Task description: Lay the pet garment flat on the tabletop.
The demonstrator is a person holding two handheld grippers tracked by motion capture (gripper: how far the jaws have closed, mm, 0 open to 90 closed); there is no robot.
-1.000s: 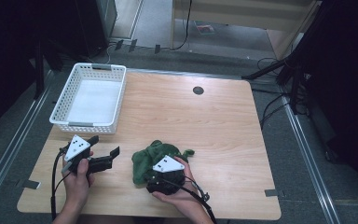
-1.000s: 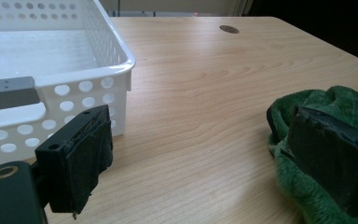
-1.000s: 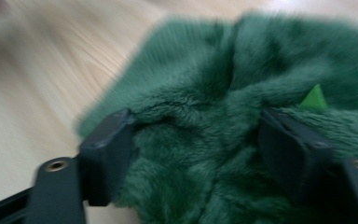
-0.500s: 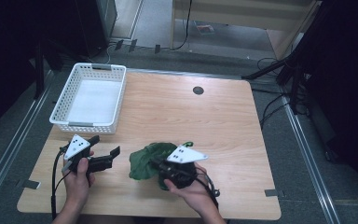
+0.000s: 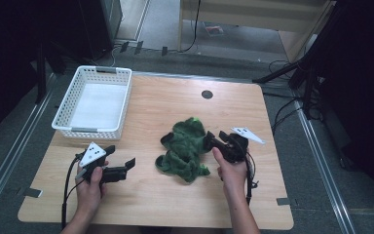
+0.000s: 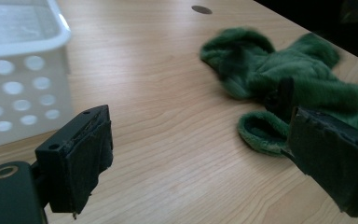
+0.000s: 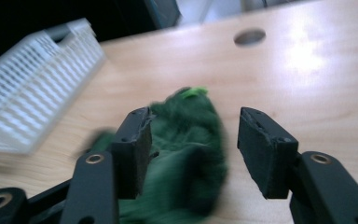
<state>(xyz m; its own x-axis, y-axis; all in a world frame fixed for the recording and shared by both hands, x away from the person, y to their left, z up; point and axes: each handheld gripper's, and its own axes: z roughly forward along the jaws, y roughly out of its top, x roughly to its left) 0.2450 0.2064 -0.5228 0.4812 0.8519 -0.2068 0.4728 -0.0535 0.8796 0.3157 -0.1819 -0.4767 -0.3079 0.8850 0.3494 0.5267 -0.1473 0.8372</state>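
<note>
One light wooden table (image 5: 272, 146) carries everything. At its far left corner stands a white perforated plastic basket (image 5: 93, 104). Near the middle lies a crumpled dark green plush cloth (image 5: 185, 148), well apart from the basket. The right gripper (image 5: 210, 140) is at the cloth's right edge, jaws spread wide around the fabric. The left gripper (image 5: 125, 165) hovers left of the cloth, jaws wide and holding nothing

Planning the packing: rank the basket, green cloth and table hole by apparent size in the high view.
1. Basket, largest.
2. Green cloth, smaller, though it lies nearer the camera.
3. Table hole, by far the smallest.
</note>
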